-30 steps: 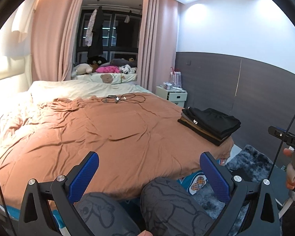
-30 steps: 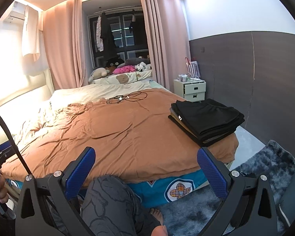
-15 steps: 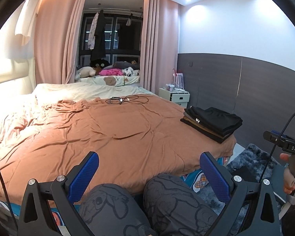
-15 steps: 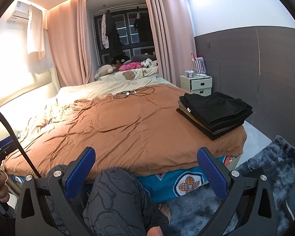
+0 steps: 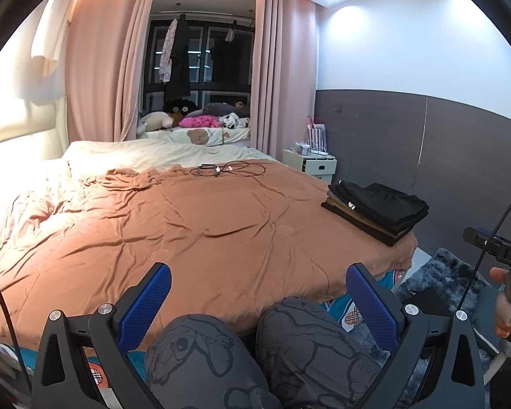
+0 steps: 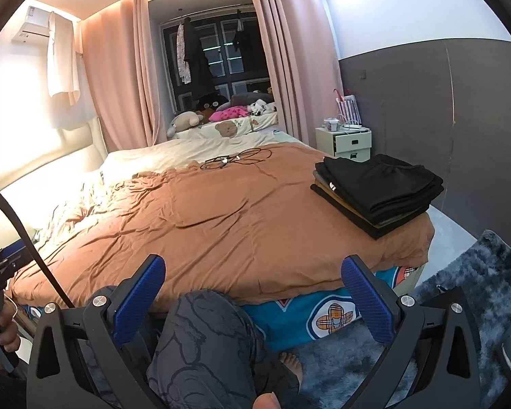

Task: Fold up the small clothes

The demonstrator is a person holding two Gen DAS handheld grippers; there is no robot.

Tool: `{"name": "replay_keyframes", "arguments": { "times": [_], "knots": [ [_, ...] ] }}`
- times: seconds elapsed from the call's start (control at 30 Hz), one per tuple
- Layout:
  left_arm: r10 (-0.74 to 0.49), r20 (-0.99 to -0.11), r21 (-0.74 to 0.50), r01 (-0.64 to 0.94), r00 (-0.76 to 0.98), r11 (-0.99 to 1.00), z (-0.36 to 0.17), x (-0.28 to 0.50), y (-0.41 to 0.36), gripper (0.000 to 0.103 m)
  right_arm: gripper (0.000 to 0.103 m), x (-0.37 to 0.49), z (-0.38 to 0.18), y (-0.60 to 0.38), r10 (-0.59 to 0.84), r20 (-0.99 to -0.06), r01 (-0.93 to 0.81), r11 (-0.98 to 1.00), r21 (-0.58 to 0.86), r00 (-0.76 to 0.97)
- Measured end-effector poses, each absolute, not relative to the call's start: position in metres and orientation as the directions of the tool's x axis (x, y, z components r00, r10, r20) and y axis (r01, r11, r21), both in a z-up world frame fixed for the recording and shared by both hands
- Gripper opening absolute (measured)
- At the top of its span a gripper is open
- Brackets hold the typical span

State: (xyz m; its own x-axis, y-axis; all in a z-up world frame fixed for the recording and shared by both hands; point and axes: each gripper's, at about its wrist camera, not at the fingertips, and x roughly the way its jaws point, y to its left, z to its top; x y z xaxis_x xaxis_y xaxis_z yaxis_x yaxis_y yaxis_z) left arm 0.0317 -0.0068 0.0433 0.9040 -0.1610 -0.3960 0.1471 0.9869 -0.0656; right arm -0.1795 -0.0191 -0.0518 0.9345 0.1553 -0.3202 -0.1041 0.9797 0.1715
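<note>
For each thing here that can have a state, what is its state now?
left gripper: open, empty
right gripper: open, empty
stack of dark clothes: folded, on bed corner
brown blanket: spread, wrinkled
cables: loosely coiled on bed
nightstand drawer: partly open
curtains: drawn apart

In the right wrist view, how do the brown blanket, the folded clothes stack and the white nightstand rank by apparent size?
1. brown blanket
2. folded clothes stack
3. white nightstand, though it stands farther away, so its true size is unsure.
</note>
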Motion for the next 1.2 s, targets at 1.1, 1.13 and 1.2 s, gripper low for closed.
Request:
{"name": "replay_keyframes", "arguments": {
  "times": [1.1,1.13,1.2],
  "knots": [
    [-0.133,-0.409,-0.093,0.104,0.903,0.990,0.043,0.035,0.004,0.103,0.103,-0.182,-0.046,-0.002,0.167,-0.345,-0.114,0.979,0.169,0.924],
    [-0.130,-0.409,-0.092,0.101,0.903,0.991,0.043,0.035,0.005,0.103,0.103,-0.182,-0.046,-0.002,0.168,-0.345,-0.115,0.979,0.169,0.924],
    [-0.125,-0.408,-0.089,0.097,0.904,0.991,0.044,0.034,0.005,0.103,0.103,-0.182,-0.046,-0.003,0.171,-0.343,-0.119,0.978,0.169,0.923]
  ]
}}
